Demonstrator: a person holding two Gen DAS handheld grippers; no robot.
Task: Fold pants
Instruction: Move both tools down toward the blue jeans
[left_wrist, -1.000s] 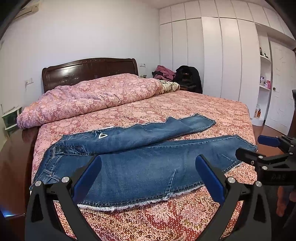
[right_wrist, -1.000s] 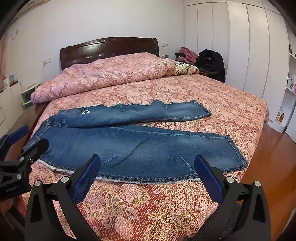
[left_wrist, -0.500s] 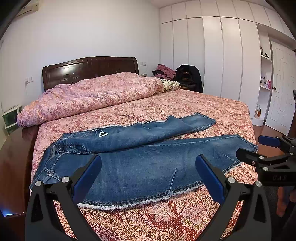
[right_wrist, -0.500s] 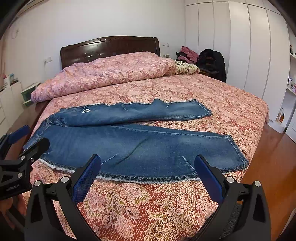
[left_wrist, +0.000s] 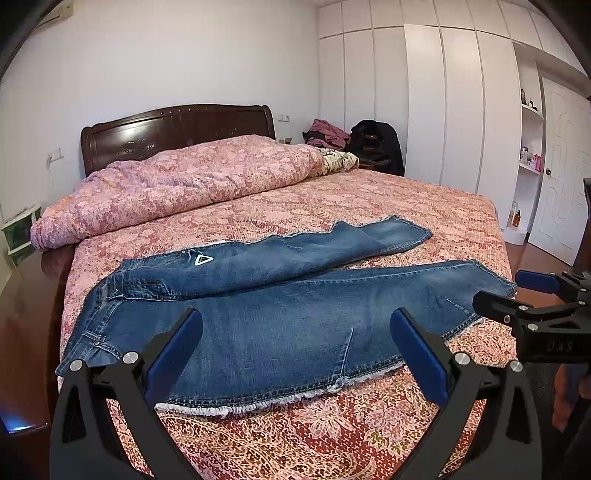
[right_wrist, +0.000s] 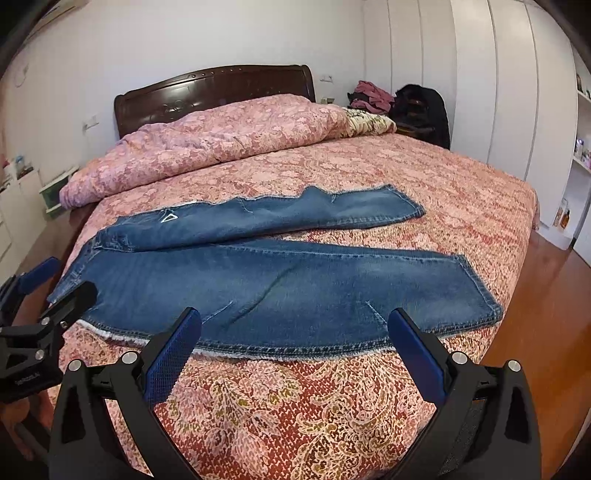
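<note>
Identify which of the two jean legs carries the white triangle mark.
The far leg, the one angled toward the headboard. The white triangle sits near its waist end; the near leg, closest to both grippers, shows none.

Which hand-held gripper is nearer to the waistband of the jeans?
Left. The left hand-held gripper hovers by the waistband end of the jeans; the right hand-held gripper hovers toward the leg hems.
</note>
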